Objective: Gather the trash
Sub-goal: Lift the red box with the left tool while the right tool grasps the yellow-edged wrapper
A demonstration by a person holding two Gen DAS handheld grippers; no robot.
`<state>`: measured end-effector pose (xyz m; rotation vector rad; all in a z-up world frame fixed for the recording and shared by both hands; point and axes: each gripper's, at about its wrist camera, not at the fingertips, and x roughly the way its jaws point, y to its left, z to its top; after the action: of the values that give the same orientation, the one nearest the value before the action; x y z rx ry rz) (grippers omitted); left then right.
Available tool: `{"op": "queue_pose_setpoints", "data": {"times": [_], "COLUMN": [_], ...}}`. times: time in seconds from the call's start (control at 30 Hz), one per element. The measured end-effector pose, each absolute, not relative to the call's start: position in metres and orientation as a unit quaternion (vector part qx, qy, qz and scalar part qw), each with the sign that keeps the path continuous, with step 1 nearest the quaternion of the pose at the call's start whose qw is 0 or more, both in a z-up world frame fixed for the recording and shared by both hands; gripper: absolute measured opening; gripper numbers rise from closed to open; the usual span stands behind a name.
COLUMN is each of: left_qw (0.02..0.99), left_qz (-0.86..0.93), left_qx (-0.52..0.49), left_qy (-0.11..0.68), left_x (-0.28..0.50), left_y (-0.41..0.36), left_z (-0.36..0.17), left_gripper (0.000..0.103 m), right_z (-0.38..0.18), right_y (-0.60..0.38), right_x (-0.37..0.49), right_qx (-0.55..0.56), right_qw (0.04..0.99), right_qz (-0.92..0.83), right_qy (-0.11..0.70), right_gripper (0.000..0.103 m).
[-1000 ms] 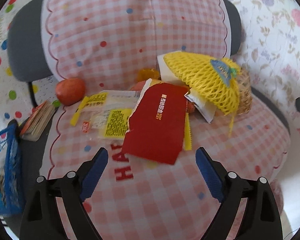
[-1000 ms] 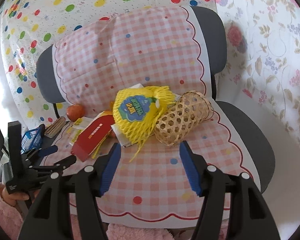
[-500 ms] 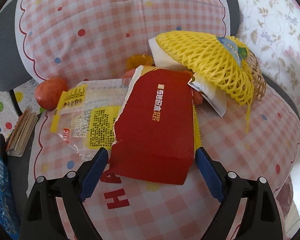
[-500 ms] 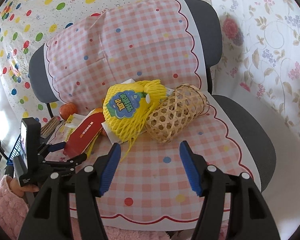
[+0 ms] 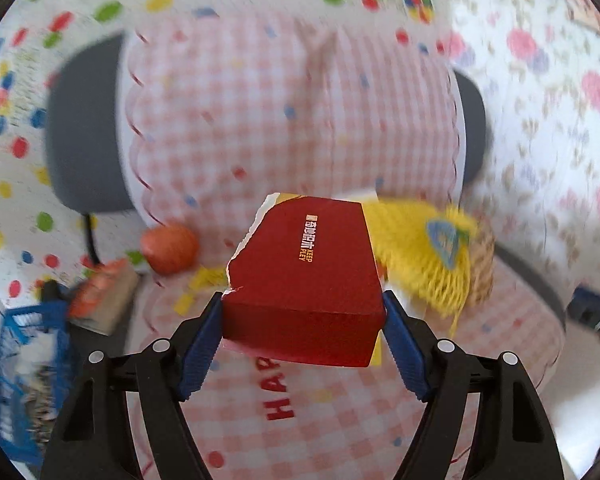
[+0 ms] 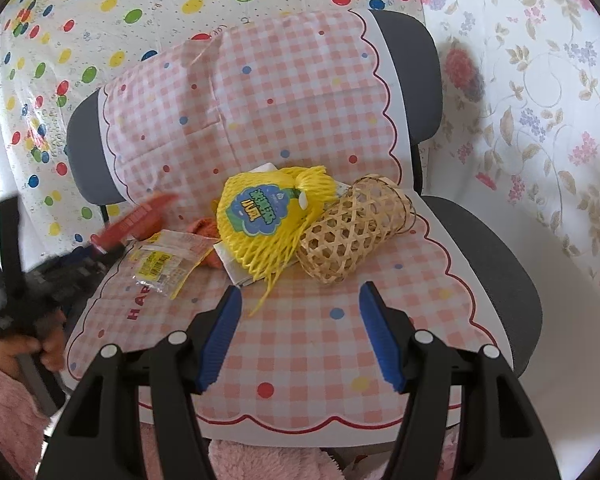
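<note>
Torn red cardboard box point(image 5: 304, 276), flattish, white/orange print on top: prob. light, hollow, stiff along edges but crushable at the ragged torn left side. Best held across the two long sides near the intact front end, as now; hard squeeze likely to buckle it. Matte card, not slippery.

Pinched between blue pads of left gripper point(image 5: 302, 326), pads touching both sides, box raised off the seat, tilted up away from cam. Background blurred.

Right gripper point(image 6: 300, 334) spread wide, holding nothing, hovering over pink checked seat cover point(image 6: 312, 344).

Left on the seat: yellow foam net sleeve w/ blue-green label point(image 6: 268, 216) leaning against woven bamboo basket lying on its side point(image 6: 356, 232); clear yellow-printed plastic wrapper point(image 6: 168, 264) flat nearby. Blue wire basket point(image 5: 24, 364) beside chair, poss. the bin.
</note>
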<state>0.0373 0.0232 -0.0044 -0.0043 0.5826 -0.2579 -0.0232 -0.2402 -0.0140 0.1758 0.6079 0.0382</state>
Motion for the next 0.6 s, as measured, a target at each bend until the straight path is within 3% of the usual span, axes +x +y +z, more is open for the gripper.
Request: {"op": "queue_pose_setpoints", "data": {"times": [0.13, 0.27, 0.33, 0.5, 0.57, 0.6], "left_qw": [0.958, 0.959, 0.957, 0.951, 0.95, 0.949], "left_qz": [-0.093, -0.058, -0.044, -0.015, -0.009, -0.006], "left_qx": [-0.008, 0.001, 0.001, -0.007, -0.007, -0.007], "left_qy": [0.27, 0.278, 0.287, 0.308, 0.313, 0.315], "left_x": [0.019, 0.006, 0.003, 0.001, 0.001, 0.001], "left_y": [0.04, 0.052, 0.06, 0.077, 0.083, 0.084], "left_z": [0.013, 0.005, -0.002, -0.025, -0.033, -0.036], "left_gripper": [0.076, 0.076, 0.076, 0.076, 0.076, 0.076], "right_z": [-0.016, -0.022, -0.024, -0.031, -0.036, -0.04], "right_y": [-0.228, -0.204, -0.186, -0.152, -0.14, -0.134], "right_x": [-0.022, -0.013, -0.004, 0.022, 0.037, 0.046], "right_qx": [0.081, 0.07, 0.058, 0.043, 0.043, 0.043], "right_qw": [0.949, 0.946, 0.943, 0.935, 0.93, 0.928], "right_qz": [0.04, 0.078, 0.102, 0.136, 0.148, 0.15], "right_qy": [0.301, 0.307, 0.31, 0.324, 0.334, 0.339], "right_gripper": [0.06, 0.042, 0.04, 0.043, 0.056, 0.057]}}
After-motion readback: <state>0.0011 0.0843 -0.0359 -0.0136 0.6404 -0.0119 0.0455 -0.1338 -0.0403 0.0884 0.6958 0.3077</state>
